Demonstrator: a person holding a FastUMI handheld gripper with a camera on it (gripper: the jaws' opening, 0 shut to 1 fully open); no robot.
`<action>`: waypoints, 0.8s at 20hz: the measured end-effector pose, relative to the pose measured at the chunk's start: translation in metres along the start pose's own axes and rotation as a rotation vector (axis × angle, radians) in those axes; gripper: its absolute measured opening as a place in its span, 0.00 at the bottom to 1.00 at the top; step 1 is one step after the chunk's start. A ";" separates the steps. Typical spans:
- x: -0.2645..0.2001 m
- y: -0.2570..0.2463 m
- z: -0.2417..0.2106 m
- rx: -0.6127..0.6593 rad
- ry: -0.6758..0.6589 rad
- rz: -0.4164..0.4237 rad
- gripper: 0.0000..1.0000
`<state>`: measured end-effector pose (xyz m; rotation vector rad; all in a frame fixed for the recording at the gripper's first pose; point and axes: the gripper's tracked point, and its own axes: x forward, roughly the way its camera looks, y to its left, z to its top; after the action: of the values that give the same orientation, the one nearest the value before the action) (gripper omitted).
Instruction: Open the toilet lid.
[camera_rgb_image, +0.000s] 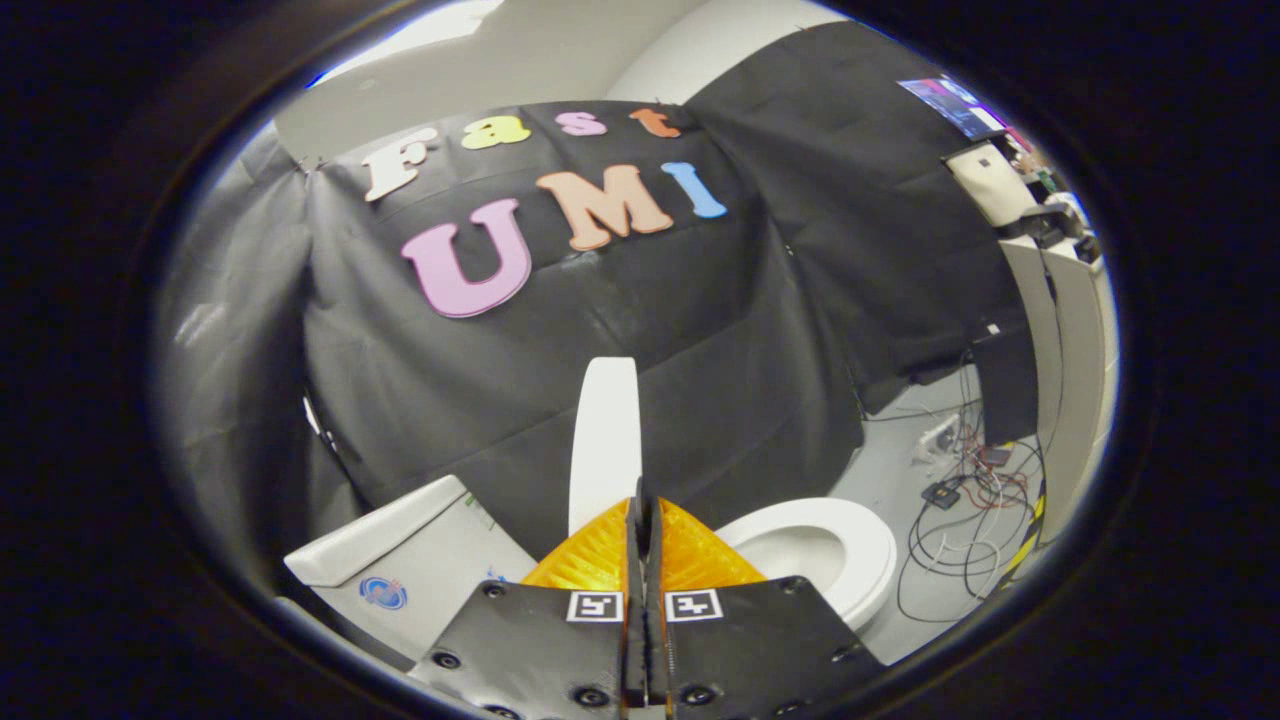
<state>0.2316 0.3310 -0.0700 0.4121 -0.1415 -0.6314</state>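
The white toilet lid (605, 440) stands raised and upright, seen edge-on, rising just beyond my fingertips and slightly to their left. Its lower end is hidden behind my fingers. To the right of the fingers lies the white seat ring (850, 560) with the bowl open beneath it. The white tank (400, 560) sits to the left of the fingers, below the lid. My gripper (638, 512) is shut, fingers pressed flat together with nothing visible between them. Whether the fingertips touch the lid's edge I cannot tell.
Black cloth hangs close behind the toilet. On the grey floor to the right of the bowl lie tangled cables (965, 520) and a small black box. A tall pale cabinet (1070, 380) with equipment on top stands at the far right.
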 end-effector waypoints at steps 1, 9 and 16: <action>0.003 0.006 0.001 -0.010 0.005 0.011 0.01; 0.002 0.079 0.001 -0.090 -0.003 0.163 0.02; -0.001 0.121 -0.009 -0.164 0.013 0.303 0.02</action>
<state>0.2992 0.4229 -0.0276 0.2300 -0.1351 -0.3383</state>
